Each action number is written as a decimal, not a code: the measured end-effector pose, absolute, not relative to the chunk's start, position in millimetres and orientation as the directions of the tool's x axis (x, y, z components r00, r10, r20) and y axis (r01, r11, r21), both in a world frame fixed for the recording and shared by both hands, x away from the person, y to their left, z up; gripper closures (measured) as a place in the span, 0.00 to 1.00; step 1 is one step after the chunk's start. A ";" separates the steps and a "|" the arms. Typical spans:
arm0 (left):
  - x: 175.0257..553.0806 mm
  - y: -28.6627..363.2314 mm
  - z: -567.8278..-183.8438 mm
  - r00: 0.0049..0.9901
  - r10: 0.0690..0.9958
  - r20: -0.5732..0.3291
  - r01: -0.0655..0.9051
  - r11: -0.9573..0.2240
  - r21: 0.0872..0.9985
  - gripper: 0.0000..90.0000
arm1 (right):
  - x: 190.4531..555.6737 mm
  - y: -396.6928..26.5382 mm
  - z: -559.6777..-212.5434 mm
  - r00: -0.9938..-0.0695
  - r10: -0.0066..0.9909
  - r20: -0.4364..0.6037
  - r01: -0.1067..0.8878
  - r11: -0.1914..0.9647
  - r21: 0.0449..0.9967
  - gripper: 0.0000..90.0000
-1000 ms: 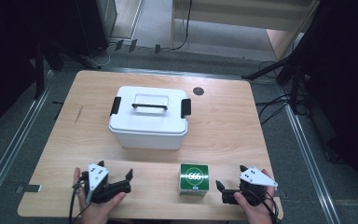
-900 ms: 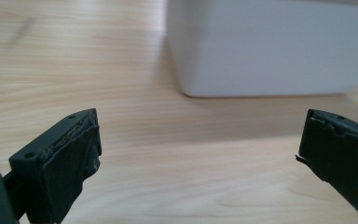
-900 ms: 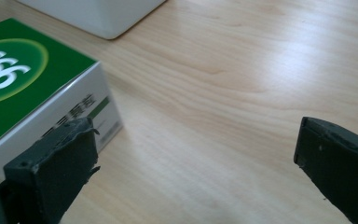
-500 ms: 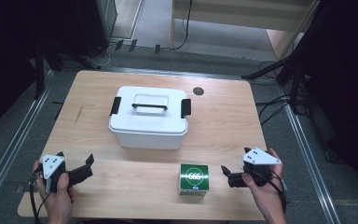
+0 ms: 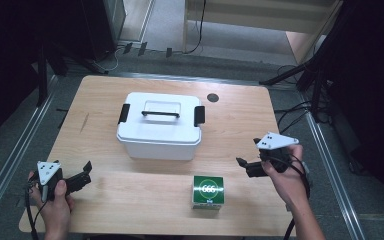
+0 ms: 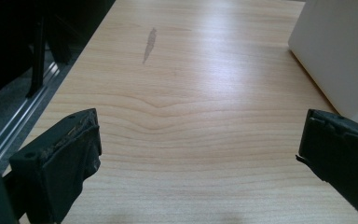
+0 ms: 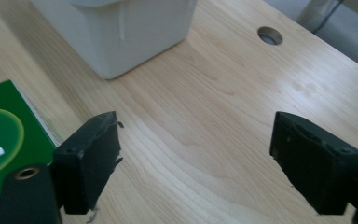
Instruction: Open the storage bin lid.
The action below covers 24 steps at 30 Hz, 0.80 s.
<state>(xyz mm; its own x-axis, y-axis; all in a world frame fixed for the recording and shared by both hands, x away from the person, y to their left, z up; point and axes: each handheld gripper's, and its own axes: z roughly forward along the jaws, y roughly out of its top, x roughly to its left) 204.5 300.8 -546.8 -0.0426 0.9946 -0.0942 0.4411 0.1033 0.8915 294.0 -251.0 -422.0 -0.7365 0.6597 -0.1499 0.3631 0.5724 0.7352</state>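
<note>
A white lidded box [image 5: 160, 125] with a black handle and black side latches stands mid-table. A green carton [image 5: 208, 191] marked 666 sits near the front edge. My left gripper [image 5: 84, 174] hovers at the front left corner, open, its jaws wide over bare wood [image 6: 198, 154]; the white box's wall [image 6: 340, 51] is at its right. My right gripper [image 5: 243, 168] is held right of the carton and points left; its jaws have just been closing a little, still open with nothing between them [image 7: 196, 158]. The carton [image 7: 4, 140] and the box [image 7: 121, 32] lie ahead of it.
The wooden table [image 5: 290, 120] has a round cable hole [image 5: 212, 97] behind the box, also seen as the hole [image 7: 269, 35]. A dark streak [image 6: 149, 42] marks the left side. Cables and metal rails run along the floor on both sides.
My left gripper has swung from the front middle out to the front left corner. My right gripper has lifted and drawn away from the front edge, and its jaws stand slightly narrower.
</note>
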 end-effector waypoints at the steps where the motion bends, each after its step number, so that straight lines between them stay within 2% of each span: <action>1: 205.0 299.8 -547.2 -0.036 0.995 -0.089 0.444 0.096 0.891 0.00 | 299.7 -248.6 -415.0 -0.761 0.633 -0.142 0.350 0.584 0.733 0.22; 8: 206.4 299.2 -548.7 -0.019 0.996 -0.092 0.455 0.091 0.886 0.00 | 316.3 -233.5 -393.7 -0.814 0.550 -0.188 0.292 0.667 0.686 0.23; 12: 206.8 298.9 -549.0 -0.020 0.996 -0.092 0.457 0.091 0.885 0.00 | 328.0 -221.4 -382.1 -0.842 0.505 -0.188 0.279 0.708 0.649 0.27; 19: 208.0 297.2 -549.5 -0.006 0.997 -0.082 0.466 0.076 0.882 0.00 | 353.3 -196.2 -364.2 -0.898 0.392 -0.198 0.234 0.808 0.540 0.28; 24: 208.0 297.8 -549.6 0.000 0.996 -0.089 0.466 0.078 0.881 0.00 | 366.2 -190.0 -355.1 -0.908 0.373 -0.193 0.238 0.836 0.495 0.29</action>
<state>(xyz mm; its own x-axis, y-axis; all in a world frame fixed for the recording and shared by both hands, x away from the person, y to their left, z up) 208.0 297.8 -549.6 0.0003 0.9961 -0.0887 0.4664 0.0783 0.8811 366.2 -190.0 -355.1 -0.9077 0.3726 -0.1931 0.2379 0.8358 0.4948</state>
